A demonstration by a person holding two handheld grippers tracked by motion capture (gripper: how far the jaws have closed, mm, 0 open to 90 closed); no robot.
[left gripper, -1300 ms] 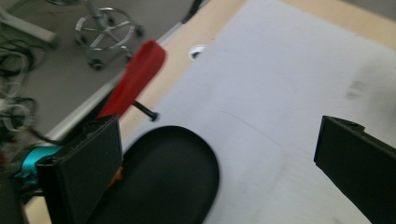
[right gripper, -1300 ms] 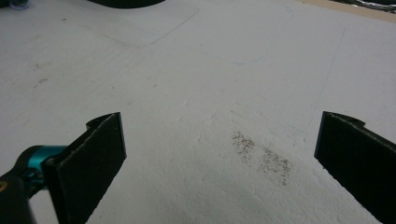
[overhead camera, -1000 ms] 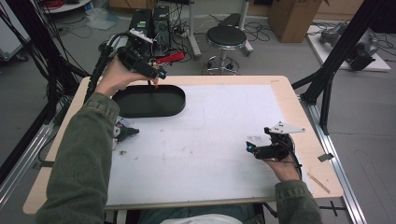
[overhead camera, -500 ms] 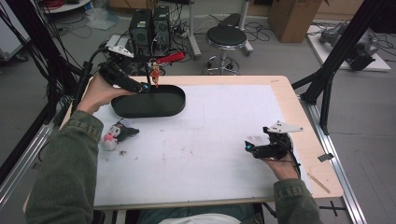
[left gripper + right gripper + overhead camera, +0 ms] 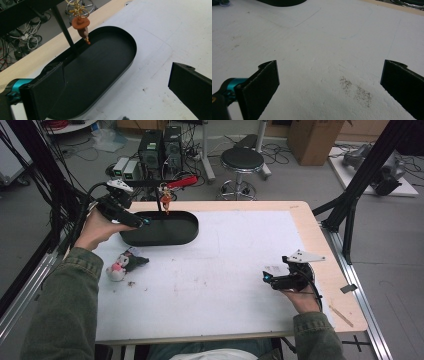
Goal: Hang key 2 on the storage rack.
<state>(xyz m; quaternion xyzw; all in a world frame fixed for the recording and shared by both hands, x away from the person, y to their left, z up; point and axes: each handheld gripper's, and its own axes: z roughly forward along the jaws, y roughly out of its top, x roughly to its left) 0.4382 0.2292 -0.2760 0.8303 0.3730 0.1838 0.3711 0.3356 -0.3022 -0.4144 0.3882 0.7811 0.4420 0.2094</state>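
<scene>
Left gripper point(image 5: 142, 221) sits at the tray's point(image 5: 187, 231) near-left rim, jaws spread wide and empty in the left gripper view. Over the last second the left hand point(image 5: 97, 227) has pulled back to the left and lifted away from the stand point(image 5: 157, 195); a second ago the gripper was over the tray's far edge, right at the hanging spot.

The charm point(image 5: 165, 201), a small orange figure on a gold chain, now hangs from the stand's crossbar, just above the tray's far rim, touching nothing below it. It hangs free of the jaws point(image 5: 82, 25).

Judgement: the hanging step looks done and the gripper has let go. The next thing is probably the plush point(image 5: 122, 265), lying on the white mat point(image 5: 225, 270) near the tray, on the left side.

Right gripper point(image 5: 267, 279) rests on the mat at the near right, well apart from everything, jaws spread and empty. No change in its place.
</scene>
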